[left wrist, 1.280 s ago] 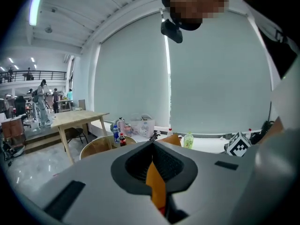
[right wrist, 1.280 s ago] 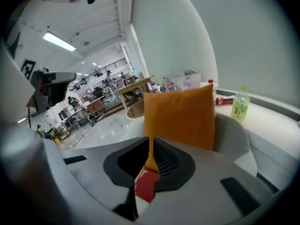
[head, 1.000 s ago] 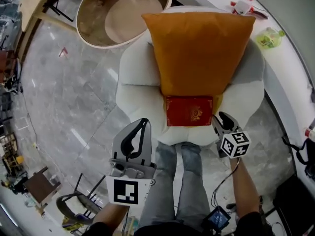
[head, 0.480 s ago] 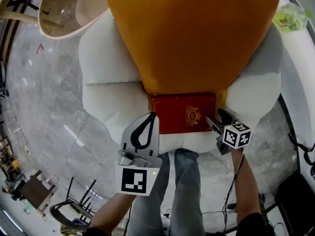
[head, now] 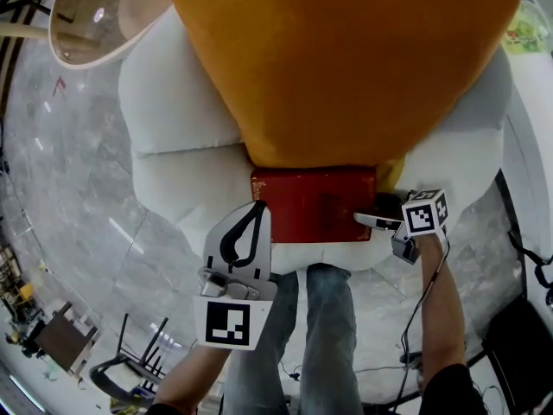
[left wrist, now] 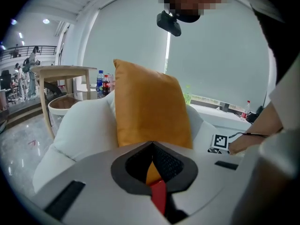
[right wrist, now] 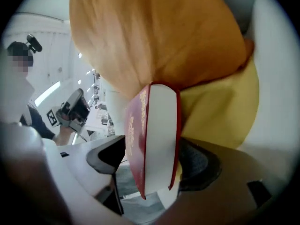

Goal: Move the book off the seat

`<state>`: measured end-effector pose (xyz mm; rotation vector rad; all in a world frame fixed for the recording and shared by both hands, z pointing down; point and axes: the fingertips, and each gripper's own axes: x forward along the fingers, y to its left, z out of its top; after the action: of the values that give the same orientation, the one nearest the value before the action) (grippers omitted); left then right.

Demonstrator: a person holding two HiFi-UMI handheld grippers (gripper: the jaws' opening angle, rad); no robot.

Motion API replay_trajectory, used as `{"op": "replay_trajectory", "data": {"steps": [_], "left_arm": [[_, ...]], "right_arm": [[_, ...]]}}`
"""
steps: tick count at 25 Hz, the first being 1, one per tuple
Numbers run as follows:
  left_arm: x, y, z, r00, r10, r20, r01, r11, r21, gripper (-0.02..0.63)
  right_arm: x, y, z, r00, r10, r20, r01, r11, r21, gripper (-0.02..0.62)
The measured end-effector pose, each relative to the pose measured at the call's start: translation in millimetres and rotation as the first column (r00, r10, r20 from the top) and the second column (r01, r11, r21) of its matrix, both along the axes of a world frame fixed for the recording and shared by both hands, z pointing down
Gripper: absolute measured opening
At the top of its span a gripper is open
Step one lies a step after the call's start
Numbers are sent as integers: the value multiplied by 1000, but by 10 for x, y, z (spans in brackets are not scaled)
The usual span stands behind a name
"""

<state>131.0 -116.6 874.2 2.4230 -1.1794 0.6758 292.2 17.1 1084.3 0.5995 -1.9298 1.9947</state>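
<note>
Book (head: 311, 204), red, hardbound: lies flat on the front part of the white armchair seat (head: 173, 171), at 6 o'clock of the orange cushion (head: 346, 59), whose lower edge covers its far side.
Round wooden table (head: 86, 24): at 11 o'clock in the head view, on the grey marble floor (head: 78, 197).
Left tool (head: 258, 207): jaws closed together, nothing held. Tips at the book's 9 o'clock edge; contact cannot be told.
Right tool (head: 373, 212): at the book's 3 o'clock edge. Jaws spread wide, having just been opening. The book's edge stands between them, unclamped, with one jaw clear of the cover.
Person's legs (head: 320, 335): at 6 o'clock, in jeans.
</note>
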Motion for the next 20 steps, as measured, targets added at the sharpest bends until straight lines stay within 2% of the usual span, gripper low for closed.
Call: {"op": "replay_trajectory", "data": {"steps": [2, 4, 7, 9, 11, 13, 15, 20], "left_arm": [[1, 0, -121, 1000, 4, -10, -4, 1000, -4, 12], [-13, -14, -269, 1000, 3, -18, -3, 1000, -5, 12], [-26, -83, -472, 999, -9, -36, 9, 1000, 13, 12], [-48, -103, -592, 999, -13, -39, 14, 1000, 24, 12], [-85, -146, -702, 999, -12, -31, 13, 999, 35, 12], [-132, -213, -833, 999, -33, -37, 34, 999, 39, 12], [-207, -277, -981, 998, -49, -32, 51, 998, 43, 12], [-387, -338, -1386, 998, -61, -17, 62, 994, 86, 12]], "right_arm": [[-80, 72, -341, 990, -46, 132, 53, 997, -55, 339], [-124, 118, -590, 975, -72, 208, 94, 991, -96, 273], [-375, 188, -683, 962, -221, 161, 230, 972, -45, 282], [-699, 164, -803, 944, -280, 173, 282, 959, 10, 291], [-858, 2, -831, 958, -271, 94, 268, 962, 49, 313], [-799, -140, -810, 979, -203, -20, 204, 978, 52, 289], [-752, -171, -845, 983, -156, -94, 161, 986, 46, 264], [-798, -123, -1057, 973, -138, -184, 152, 987, 61, 245]]}}
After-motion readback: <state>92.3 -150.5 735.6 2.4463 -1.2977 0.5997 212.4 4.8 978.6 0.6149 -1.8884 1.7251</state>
